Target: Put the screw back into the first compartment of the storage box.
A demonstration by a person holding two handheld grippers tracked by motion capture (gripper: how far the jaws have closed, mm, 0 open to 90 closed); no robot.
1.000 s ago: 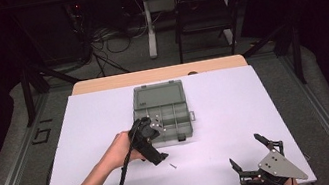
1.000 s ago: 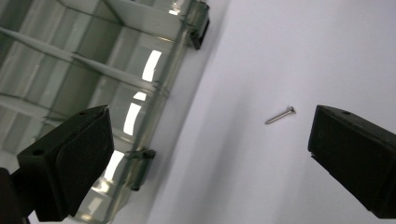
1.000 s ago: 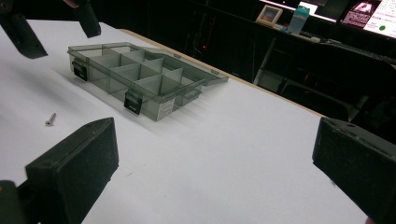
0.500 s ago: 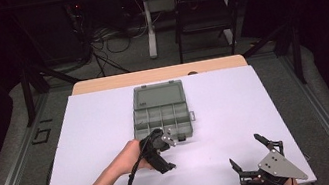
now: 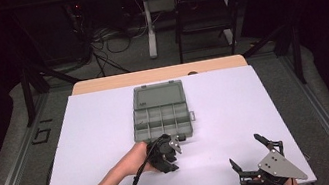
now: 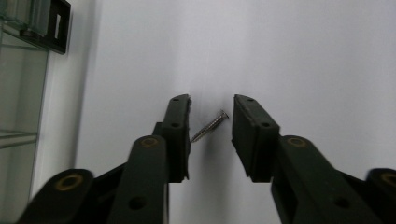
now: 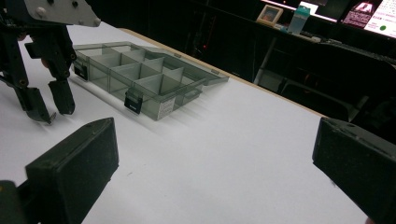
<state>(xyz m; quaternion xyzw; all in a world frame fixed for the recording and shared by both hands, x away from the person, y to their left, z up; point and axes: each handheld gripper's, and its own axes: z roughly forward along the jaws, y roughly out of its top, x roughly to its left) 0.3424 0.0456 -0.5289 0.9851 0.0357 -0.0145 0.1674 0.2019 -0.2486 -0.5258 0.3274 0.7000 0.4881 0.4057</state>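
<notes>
While the left gripper (image 6: 211, 105) points down at the white table (image 5: 97, 129), a small screw (image 6: 210, 126) lies flat on it between the jaws, its tip just at the left pad and its head clear of the right one. The jaws have just been closing and do not yet pinch it. The compartment box (image 5: 162, 118) sits just beyond. The right gripper (image 5: 256, 155) rests well apart, spread wide and holding nothing.

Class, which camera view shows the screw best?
The left gripper view: the screw lies sharp on the white table between the left gripper's pads. In the right gripper view it is a faint glint; the high view cannot resolve it.
</notes>
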